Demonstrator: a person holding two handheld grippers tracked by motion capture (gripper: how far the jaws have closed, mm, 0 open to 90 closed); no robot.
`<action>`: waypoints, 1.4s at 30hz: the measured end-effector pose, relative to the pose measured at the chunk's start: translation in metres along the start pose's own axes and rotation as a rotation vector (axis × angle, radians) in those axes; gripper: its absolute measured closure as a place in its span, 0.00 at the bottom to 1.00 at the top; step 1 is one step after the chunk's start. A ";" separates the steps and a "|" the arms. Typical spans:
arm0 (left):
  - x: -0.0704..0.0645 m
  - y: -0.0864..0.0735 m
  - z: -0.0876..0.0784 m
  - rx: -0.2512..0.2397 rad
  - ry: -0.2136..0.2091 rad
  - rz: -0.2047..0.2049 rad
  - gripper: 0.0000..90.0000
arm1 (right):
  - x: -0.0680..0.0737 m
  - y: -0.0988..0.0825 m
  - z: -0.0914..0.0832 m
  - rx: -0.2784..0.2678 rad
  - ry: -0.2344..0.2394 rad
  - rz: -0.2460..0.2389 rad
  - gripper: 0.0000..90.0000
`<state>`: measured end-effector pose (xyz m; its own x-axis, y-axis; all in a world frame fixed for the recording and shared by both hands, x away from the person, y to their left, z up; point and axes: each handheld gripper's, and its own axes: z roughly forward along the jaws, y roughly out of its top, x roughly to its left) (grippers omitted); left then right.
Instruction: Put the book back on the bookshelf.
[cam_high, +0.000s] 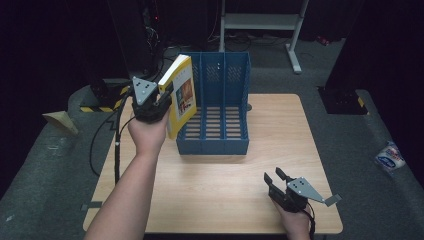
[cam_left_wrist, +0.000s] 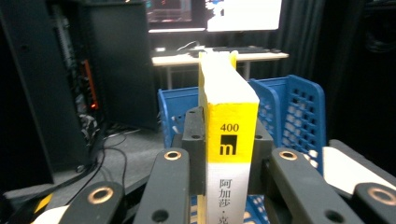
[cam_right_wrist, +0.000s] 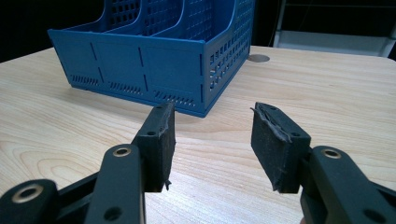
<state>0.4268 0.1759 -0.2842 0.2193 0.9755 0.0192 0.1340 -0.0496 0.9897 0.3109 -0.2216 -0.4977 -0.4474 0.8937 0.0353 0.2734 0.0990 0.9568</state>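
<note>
Book, thick yellow-covered paperback (cam_high: 181, 95), upright, long axis vertical, clamped by spine in left gripper (cam_high: 159, 102), held in air just left of blue plastic three-slot file rack (cam_high: 216, 107); leftmost slot nearest. Right gripper (cam_high: 276, 177) well apart, resting on light wooden table (cam_high: 220, 175), jaws apart, empty. Spine reads "400", "m", "阿加莎".

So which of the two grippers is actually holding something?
The left gripper: its jaws clamp the yellow book beside the blue file rack. The right gripper has nothing between its jaws.

Blue file rack (cam_high: 214, 135) on wooden table (cam_high: 210, 195)
</note>
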 end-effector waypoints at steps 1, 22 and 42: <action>0.000 -0.001 0.004 0.001 0.010 -0.003 0.85 | 0.000 0.000 0.000 -0.001 -0.002 0.000 0.55; -0.012 -0.025 0.068 0.028 0.121 -0.024 0.85 | -0.002 0.000 -0.002 -0.018 -0.001 0.019 0.55; -0.021 -0.085 0.098 0.042 0.123 -0.019 0.85 | 0.002 -0.001 0.000 -0.012 0.025 0.017 0.55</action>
<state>0.5054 0.1385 -0.3828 0.0963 0.9951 0.0204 0.1778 -0.0374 0.9834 0.3093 -0.2197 -0.4981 -0.4638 0.8840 0.0582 0.2705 0.0788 0.9595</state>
